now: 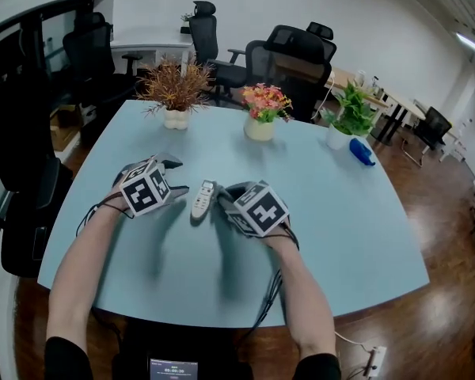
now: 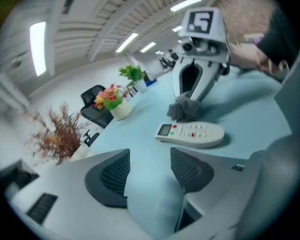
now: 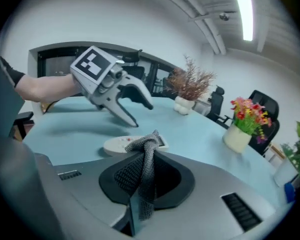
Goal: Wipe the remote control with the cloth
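Grey cloth (image 3: 146,150) clamped in right claw (image 3: 141,180), grip hidden in head view, left claw (image 2: 149,171) wide, empty.

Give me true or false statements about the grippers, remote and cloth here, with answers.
1. The right gripper is shut on the grey knitted cloth. True.
2. The left gripper holds the white remote control. False: its jaws stand apart, empty; the remote lies on the light blue table.
3. The remote lies between the two grippers. True.
4. The cream pot of pink flowers has tipped over. False: it stands upright.
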{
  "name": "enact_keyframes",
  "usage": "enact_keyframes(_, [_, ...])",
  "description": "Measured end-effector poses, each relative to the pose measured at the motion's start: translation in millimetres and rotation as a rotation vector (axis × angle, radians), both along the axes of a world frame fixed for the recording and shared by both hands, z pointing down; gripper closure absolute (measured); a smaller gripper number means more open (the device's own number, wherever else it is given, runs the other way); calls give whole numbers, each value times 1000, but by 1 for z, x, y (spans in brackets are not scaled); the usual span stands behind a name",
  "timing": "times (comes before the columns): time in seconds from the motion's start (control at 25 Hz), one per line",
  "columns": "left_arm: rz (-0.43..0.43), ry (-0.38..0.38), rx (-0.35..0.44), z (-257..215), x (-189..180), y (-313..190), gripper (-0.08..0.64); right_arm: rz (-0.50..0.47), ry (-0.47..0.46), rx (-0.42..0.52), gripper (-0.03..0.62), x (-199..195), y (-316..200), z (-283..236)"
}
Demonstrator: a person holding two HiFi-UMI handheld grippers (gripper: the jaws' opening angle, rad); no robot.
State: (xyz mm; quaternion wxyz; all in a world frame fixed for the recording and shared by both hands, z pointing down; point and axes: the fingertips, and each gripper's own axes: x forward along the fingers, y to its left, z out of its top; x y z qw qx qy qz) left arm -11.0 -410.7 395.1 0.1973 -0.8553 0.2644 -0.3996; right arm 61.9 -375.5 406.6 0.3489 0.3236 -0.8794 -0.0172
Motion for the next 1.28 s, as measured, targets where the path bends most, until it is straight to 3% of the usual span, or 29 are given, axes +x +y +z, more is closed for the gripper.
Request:
enact_keyframes(0.12, [-117,337,-213,-13,21,36,255,110,-69,90,568,21,-17,-24])
enact_keyframes(0.2, [-221,397,-286,-4,35,51,215,140,-132,130,568,25,-21,-38])
enact_keyframes(0.32, [-339,348,-321,22,44,51,210,148,-182,184,568,24,-21,-55])
enact_keyframes(0.44, [-350,317,-360,36,42,46,212,112,-207,222,568,18,-16,-65])
enact_keyframes(0.56, [-263,287,-372,36,42,47,242,39,-227,205,568,-1,-9,-59])
enact_keyframes(0.6, [-232,273,-363,36,42,48,331,17,-229,188,568,-9,-7,-53])
enact_keyframes(0.8, [-152,215,-249,32,44,53,371,-105,-236,91,568,-51,6,-22])
enact_keyframes(0.88, [-118,175,-187,27,45,57,371,-102,-216,81,568,-54,3,-15])
enact_keyframes(0.96, [-92,218,-203,20,46,61,373,-25,-215,97,568,-37,-11,-17])
enact_keyframes(1.04, [-68,361,-294,9,47,65,373,111,-221,142,568,-5,-32,-27])
enact_keyframes(1.12, [-41,591,-444,-6,44,66,373,209,-280,227,568,22,-44,-49])
enact_keyframes(1.2, [21,954,-689,-33,33,65,373,166,-466,333,568,25,-31,-95])
enact_keyframes(1.28, [126,1364,-952,-71,16,64,373,-8,-688,417,568,7,4,-145])
